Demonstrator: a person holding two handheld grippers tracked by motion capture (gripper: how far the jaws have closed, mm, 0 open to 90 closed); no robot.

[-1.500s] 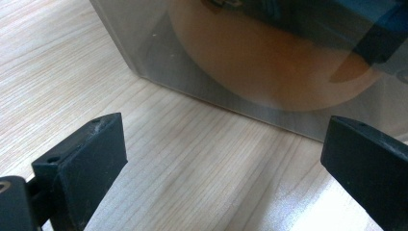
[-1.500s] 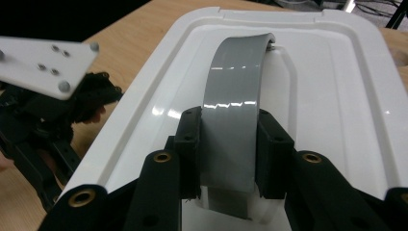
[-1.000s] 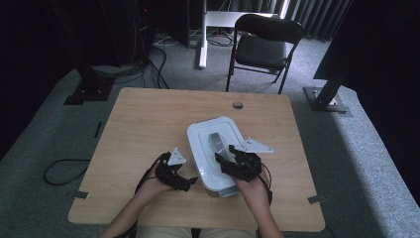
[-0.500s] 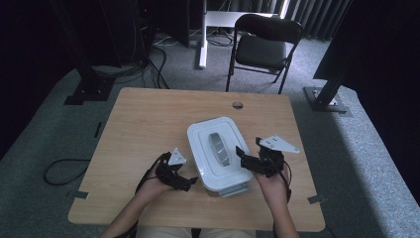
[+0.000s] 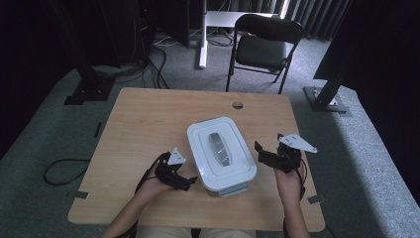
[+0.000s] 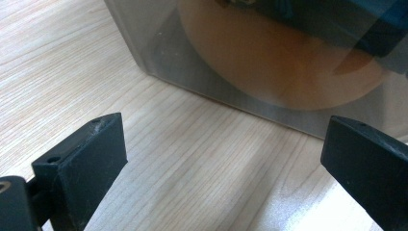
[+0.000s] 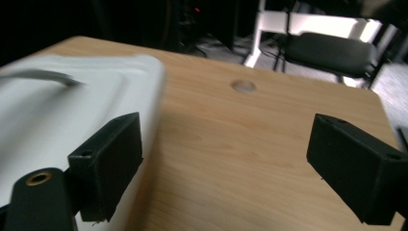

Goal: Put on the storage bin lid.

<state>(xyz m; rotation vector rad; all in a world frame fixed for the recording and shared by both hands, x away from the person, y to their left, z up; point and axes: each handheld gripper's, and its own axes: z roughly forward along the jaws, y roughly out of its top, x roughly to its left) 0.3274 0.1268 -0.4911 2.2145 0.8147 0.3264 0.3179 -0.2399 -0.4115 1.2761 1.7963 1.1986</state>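
- Two hand-held grippers flanking a white lidded container [image 5: 221,154] near the front middle of the tabletop [image 5: 148,119].
- Left hand-held gripper [image 5: 184,182]: jaws wide, empty, low at the container's near-left wall, just short of touching.
- Right hand-held gripper [image 5: 261,153]: jaws just opened wide, nothing between them, off the container's right side.
- Container wall translucent; contents inside blurred, possibly something round and orange.
- Grey lid handle [image 5: 218,148] along the lid's middle.
- Step judged: regrasping the container; best done with jaws square to opposite walls, closed evenly, lid kept level.
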